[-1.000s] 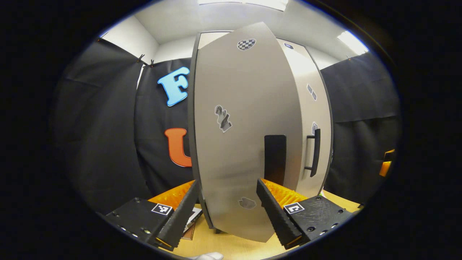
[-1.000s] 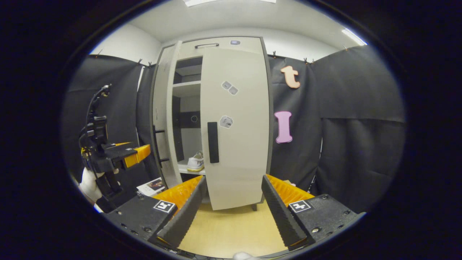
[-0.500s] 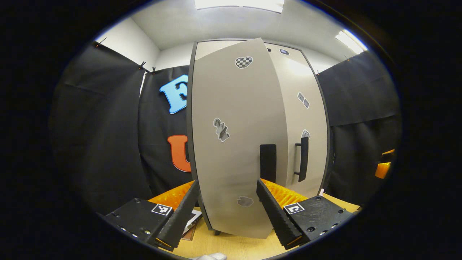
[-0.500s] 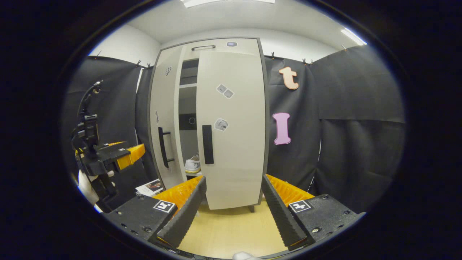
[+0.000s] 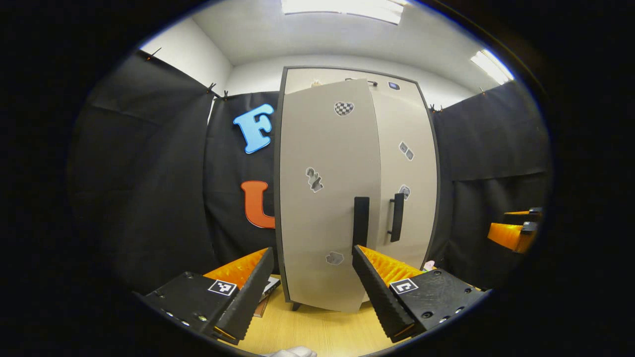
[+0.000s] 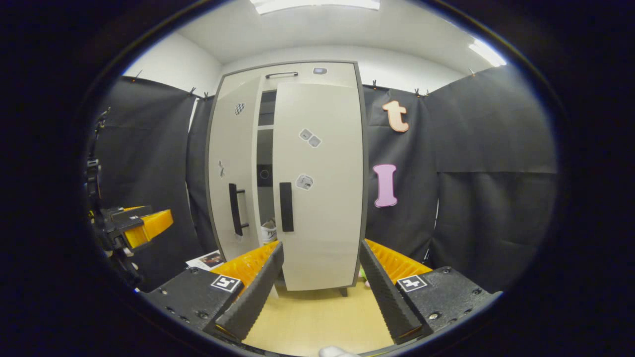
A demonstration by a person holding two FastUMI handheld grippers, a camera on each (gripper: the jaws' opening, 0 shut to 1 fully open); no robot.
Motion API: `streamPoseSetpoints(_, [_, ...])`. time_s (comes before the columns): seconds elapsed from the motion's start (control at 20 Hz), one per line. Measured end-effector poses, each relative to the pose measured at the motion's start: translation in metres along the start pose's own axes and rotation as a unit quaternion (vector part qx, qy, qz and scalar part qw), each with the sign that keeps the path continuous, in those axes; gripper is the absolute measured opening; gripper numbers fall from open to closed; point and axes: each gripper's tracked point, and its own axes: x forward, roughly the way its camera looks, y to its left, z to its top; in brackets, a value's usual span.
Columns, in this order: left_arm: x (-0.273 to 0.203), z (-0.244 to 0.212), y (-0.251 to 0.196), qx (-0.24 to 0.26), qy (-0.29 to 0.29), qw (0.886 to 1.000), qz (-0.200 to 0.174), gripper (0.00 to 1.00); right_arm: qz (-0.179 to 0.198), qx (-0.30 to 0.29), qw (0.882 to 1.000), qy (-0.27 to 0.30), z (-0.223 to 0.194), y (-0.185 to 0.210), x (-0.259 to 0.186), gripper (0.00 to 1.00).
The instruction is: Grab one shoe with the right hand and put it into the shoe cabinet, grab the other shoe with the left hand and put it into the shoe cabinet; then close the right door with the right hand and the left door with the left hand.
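A: Left gripper view first. Last step in hand: left door [image 5: 322, 198] nearly shut, just ajar against the right door [image 5: 404, 168], dead ahead of the left hand-held gripper [image 5: 312, 292]. Fingers spread wide, released, gripping nothing, well short of the door face.

B: Next move?

A: Probably a gentle forward push near the door handle [image 5: 360, 220], until flush with the shoe cabinet [image 5: 327, 74].

B: And against a second ago?

A: Door swung much further closed; cabinet smaller in frame, so likely pulled back. Other hand-held gripper more visible at far right.

B: Right gripper view?

A: Right hand-held gripper [image 6: 317, 292] also released, fingers apart, empty, facing the right door [image 6: 317, 183], already closed. Narrow gap left beside it, a white shoe [image 6: 269, 231] peeking through low on the shelf. Second shoe not discernible. Left hand-held gripper [image 6: 141, 225] off to the far left.

B: Change there?

A: Gap far slimmer than before; left hand-held gripper lower and further out toward the edge.
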Motion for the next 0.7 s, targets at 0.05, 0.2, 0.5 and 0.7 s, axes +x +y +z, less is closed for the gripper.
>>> streamPoseSetpoints(0.05, [-0.006,0.0,0.005,0.004,0.001,1.0,0.006,0.96,0.001,0.002,1.0,0.001,-0.001,0.002,-0.001,1.0])
streamPoseSetpoints(0.2, [-0.02,-0.002,0.016,0.012,0.003,1.0,0.025,0.96,0.0,0.004,1.0,0.004,-0.007,0.004,-0.006,0.99])
streamPoseSetpoints(0.5, [-0.029,-0.003,0.015,0.019,0.008,0.999,0.025,0.96,0.001,0.008,1.0,0.006,-0.007,0.009,-0.016,0.99])
streamPoseSetpoints(0.7, [-0.029,-0.001,0.014,0.017,0.005,1.0,0.019,0.96,0.0,0.003,1.0,0.003,-0.006,0.008,-0.019,0.99])
